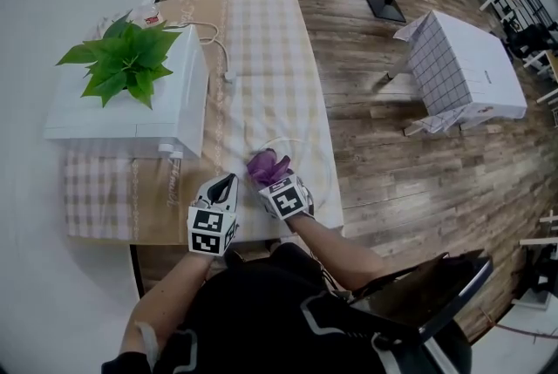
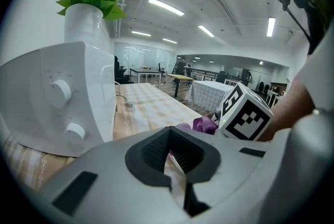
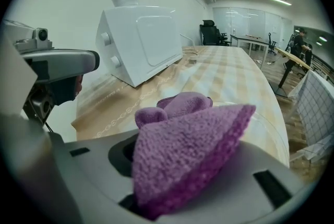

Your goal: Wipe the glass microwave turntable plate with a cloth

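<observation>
Left forearm (image 1: pixel 170 289): reaches forward from the body and ends at the left gripper (image 1: pixel 227 183), which lies low over the near edge of the desk (image 1: pixel 261 41), just beside the microwave's front corner.
Right forearm (image 1: pixel 336 246): comes in from the right and angles toward the middle. It carries the right gripper (image 1: pixel 275 182), whose marker cube (image 1: pixel 290 200) faces up.
Left fingers: drawn narrow, with the tips nearly meeting. Only a sliver of the desk's checked cover shows in the gap.
Right fingers: clamped on the purple cloth (image 3: pixel 188 150), which is folded and bulges out ahead of them.
Glass plate (image 1: pixel 312 165): lies flat on the near right part of the desk, under and ahead of the right gripper. The cloth sits over its left part.
Hard to make out: the plate's left rim is covered by the cloth and the right gripper. Whether the left fingertips touch the rim cannot be told. The right fingertips are buried in the cloth.
Floor (image 1: pixel 375 119): wood planks, to the right of the desk.
Microwave (image 1: pixel 87 112): white, on the left of the desk. Its knobs face the left gripper.
Covered table (image 1: pixel 462 67): draped in a grid cloth, well apart on the floor.
Plant (image 1: pixel 126 58): green leaves in a white pot, on top of the microwave.
Cable (image 1: pixel 220 50): white, trailing on the desk behind the microwave.
</observation>
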Motion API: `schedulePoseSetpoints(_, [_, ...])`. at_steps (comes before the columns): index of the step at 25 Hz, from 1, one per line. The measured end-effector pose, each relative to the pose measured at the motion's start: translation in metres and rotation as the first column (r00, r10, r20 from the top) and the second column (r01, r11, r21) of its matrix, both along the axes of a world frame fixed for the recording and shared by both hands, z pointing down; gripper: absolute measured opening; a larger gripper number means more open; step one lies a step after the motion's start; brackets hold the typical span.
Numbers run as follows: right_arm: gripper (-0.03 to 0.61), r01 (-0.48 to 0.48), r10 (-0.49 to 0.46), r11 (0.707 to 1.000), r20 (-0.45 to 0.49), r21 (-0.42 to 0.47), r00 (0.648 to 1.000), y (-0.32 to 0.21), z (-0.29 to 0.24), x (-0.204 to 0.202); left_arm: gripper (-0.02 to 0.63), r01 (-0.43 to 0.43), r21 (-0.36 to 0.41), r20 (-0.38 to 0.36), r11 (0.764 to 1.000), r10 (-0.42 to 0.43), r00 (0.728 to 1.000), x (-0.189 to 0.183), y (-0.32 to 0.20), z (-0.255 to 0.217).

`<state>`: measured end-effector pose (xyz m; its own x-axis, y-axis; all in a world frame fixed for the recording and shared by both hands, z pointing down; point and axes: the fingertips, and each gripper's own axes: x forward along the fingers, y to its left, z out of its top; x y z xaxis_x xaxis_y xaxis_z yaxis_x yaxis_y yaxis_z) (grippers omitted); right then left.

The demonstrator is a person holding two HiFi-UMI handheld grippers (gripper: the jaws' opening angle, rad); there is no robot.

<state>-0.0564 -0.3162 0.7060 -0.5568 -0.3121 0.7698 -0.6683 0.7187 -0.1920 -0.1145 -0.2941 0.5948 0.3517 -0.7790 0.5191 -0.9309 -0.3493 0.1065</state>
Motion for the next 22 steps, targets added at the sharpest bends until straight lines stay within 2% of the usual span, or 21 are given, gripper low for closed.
schedulePoseSetpoints(5, [0.144, -0.071, 0.07, 0.997, -0.013, -0.005, 0.997, -0.007, 0.003, 0.029, 0.003, -0.037, 0.003, -0.001, 0.999, 0.037, 0.999, 0.015, -0.005, 0.0])
schedulePoseSetpoints(13, [0.144, -0.169, 0.169, 0.986, -0.04, 0.002, 0.985, -0.016, 0.007, 0.076, 0.003, -0.144, 0.027, 0.002, 0.989, 0.144, 0.99, 0.053, -0.01, -0.008])
schedulePoseSetpoints(22, [0.144, -0.235, 0.235, 0.972, -0.05, 0.02, 0.971, -0.019, 0.009, 0.116, 0.003, -0.178, 0.002, 0.026, 0.984, 0.177, 0.984, 0.067, -0.008, -0.004])
